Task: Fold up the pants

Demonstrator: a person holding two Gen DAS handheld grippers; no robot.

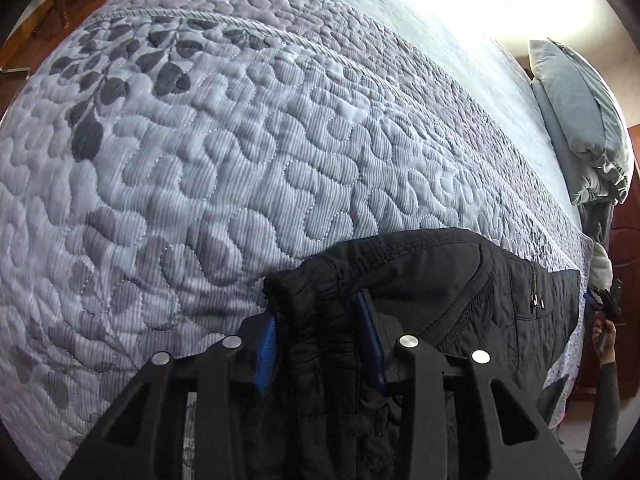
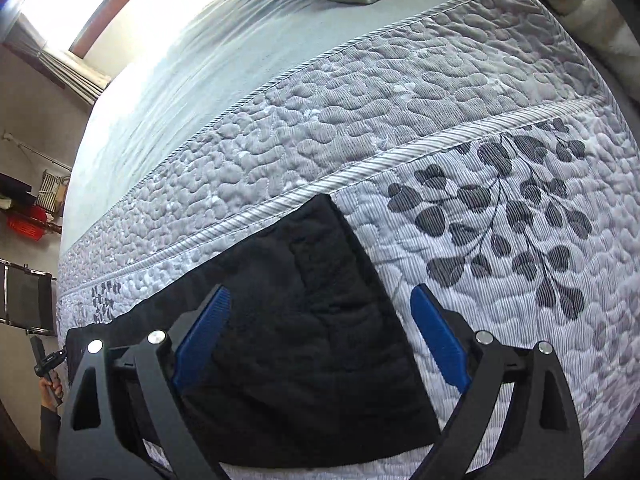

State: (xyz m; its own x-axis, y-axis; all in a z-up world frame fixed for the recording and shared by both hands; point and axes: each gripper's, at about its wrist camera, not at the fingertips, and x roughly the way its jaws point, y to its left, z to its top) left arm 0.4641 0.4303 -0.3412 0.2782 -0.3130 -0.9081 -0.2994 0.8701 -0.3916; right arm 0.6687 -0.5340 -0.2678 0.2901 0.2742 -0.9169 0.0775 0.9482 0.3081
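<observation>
You are in a home bedroom; a wide bed fills both views, spread with a grey quilted bedspread printed with dark leaves (image 1: 208,152); a plump grey pillow (image 1: 576,120) lies at its far right edge; a wood-framed window (image 2: 100,4) glares above the far left corner; brown wooden flooring (image 1: 28,44) borders it.

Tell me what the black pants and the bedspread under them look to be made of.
Pants: matte black woven fabric, probably padded or quilted synthetic; stitched seams, a zip pocket and a gathered waistband show. The end seen from the right wrist looks fuzzy, perhaps fleece lining.
Bedspread: quilted cotton-like cloth, finely striped grey-white, puffy between curving stitch lines, with printed dark leaves and a corded seam.
</observation>
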